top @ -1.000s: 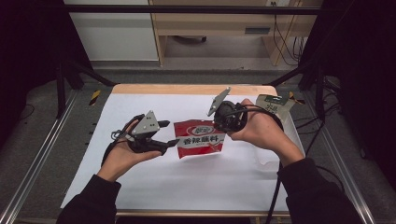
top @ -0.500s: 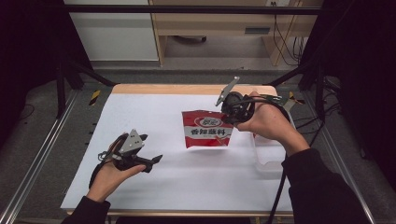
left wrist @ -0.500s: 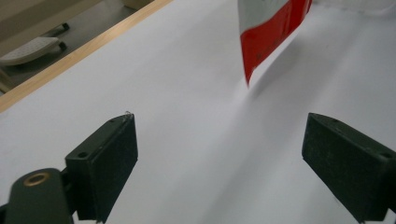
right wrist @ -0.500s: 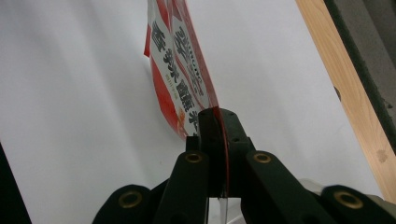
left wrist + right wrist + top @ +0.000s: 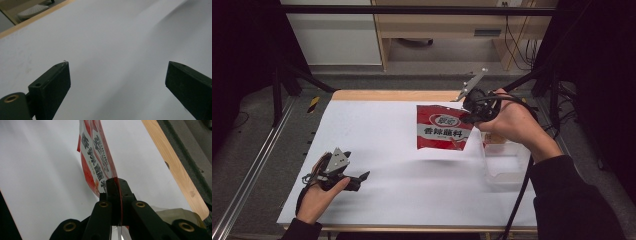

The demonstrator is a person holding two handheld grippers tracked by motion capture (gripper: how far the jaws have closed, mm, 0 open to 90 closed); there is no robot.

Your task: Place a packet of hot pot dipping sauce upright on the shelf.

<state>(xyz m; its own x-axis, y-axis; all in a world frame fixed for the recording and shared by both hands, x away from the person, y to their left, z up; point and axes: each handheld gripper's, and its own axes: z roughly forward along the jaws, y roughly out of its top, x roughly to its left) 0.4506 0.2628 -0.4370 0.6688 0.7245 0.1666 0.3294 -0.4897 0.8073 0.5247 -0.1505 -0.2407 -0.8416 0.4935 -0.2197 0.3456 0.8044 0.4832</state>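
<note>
Above table (image 5: 412, 200), right gripper (image 5: 469, 116) jaws pinch red packet (image 5: 442, 129) edge; left gripper (image 5: 362, 176) jaws just opened, nothing between.

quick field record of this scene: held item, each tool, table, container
held item: red packet, lifted off the table, hanging from its right edge
right tool: shut on the packet's edge, seen pinched in the right gripper view
left tool: low over the near left of the table, jaws wide apart after just opening, nothing between them
table: white sheet
container: clear plastic box at the right edge, below the right hand
</note>
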